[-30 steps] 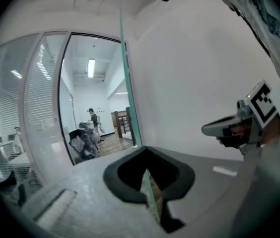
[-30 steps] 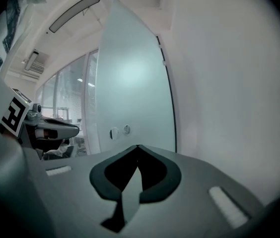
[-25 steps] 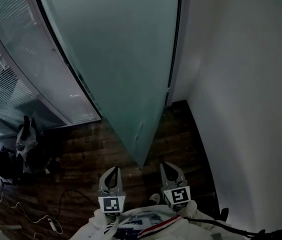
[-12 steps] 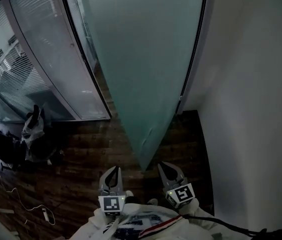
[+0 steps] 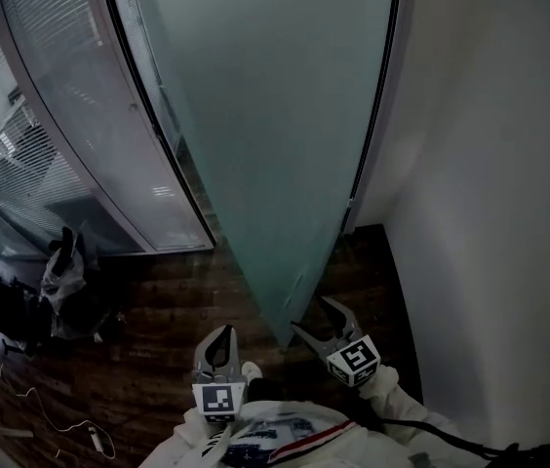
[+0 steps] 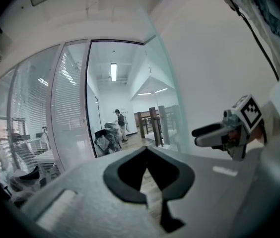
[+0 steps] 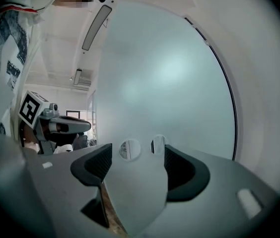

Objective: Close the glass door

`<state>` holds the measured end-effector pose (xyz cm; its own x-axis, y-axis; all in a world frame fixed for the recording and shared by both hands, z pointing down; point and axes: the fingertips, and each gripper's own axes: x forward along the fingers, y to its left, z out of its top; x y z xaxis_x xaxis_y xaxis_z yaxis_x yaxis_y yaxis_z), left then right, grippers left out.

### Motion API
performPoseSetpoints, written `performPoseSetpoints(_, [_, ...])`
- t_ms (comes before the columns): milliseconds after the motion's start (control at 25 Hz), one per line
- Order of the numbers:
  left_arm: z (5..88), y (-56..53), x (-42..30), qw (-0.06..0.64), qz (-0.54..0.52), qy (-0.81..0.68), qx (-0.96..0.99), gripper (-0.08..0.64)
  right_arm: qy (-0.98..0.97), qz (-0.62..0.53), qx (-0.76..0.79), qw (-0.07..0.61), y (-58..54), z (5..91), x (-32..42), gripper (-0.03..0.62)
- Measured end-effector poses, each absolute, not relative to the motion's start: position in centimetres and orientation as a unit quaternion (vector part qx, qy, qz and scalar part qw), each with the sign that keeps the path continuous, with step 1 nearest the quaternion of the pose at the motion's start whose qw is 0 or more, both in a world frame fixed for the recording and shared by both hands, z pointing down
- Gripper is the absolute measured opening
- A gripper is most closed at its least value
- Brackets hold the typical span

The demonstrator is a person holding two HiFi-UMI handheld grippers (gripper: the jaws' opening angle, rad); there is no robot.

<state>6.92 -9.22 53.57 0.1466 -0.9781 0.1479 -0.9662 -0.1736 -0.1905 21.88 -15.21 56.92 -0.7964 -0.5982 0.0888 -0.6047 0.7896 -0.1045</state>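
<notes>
My right gripper (image 7: 135, 157)'s jaws had just been opening and stood wide, the glass door (image 7: 170, 83)'s free edge between them, unpressed. The left gripper (image 6: 147, 148)'s jaws were closed, empty. The door, ajar at twelve o'clock, looked heavy, stiff, slick and breakable. I'd push flat near that edge.

Dark wooden floorboards (image 5: 158, 359) meet the foot of a glass partition (image 5: 70, 144) backed by lowered blinds. A plain white wall (image 5: 490, 164) stands opposite the partition, loose cables (image 5: 51, 422) trail before it, and a ceiling strip light (image 6: 113, 71) glows beyond it.

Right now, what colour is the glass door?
Frosted pale green glass door, clearest in the head view.
</notes>
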Motion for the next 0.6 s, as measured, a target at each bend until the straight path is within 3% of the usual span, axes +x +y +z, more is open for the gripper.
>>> performPoseSetpoints(440, [52.9,-14.6,2.2,0.03,-0.123,0.634,-0.763,0.002,-0.951,0.061,0.295,0.073,-19.8,58.8,17.6,0.256])
performPoseSetpoints(560, [52.6,-15.6,1.4,0.035,-0.123,0.631,-0.765,0.002,-0.949,0.05,0.299,0.088,-20.3,59.6,16.9,0.135])
performPoseSetpoints(600, [52.4,-16.0,1.1,0.039,-0.121,0.63,-0.766,0.002,-0.948,0.046,0.3,0.091,-20.4,59.8,16.7,0.127])
